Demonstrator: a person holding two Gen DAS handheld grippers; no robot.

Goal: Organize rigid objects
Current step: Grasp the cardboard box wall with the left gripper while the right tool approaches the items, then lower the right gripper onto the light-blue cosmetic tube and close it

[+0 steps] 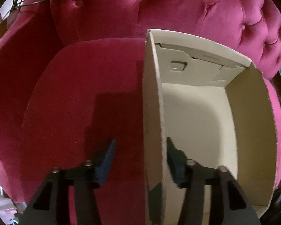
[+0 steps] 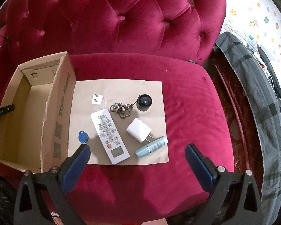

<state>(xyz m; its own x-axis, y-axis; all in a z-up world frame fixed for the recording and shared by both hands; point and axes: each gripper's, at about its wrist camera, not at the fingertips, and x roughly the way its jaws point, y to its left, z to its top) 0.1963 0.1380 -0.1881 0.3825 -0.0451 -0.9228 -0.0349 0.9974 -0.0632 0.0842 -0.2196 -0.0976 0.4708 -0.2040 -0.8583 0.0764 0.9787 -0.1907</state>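
Straddling the cardboard box [image 1: 152, 112] wall, our left gripper [image 1: 140, 161] stands half-spread, pads not visibly touching; we centre, then close to steady it. Right gripper [image 2: 137, 155] wide apart, empty; remote [image 2: 109, 135] at its 12 o'clock on the paper sheet [image 2: 155, 93].

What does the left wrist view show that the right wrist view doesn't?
Only the left wrist view shows the left gripper straddling the near left wall of the open cardboard box, one finger outside, one inside, pads not touching it.

Only the right wrist view shows the open right gripper and the brown paper sheet carrying the white remote control, blue key fob, two white plug adapters, bunch of metal keys, dark round cap and pale blue tube.

Both show the empty box and the pink velvet tufted sofa.
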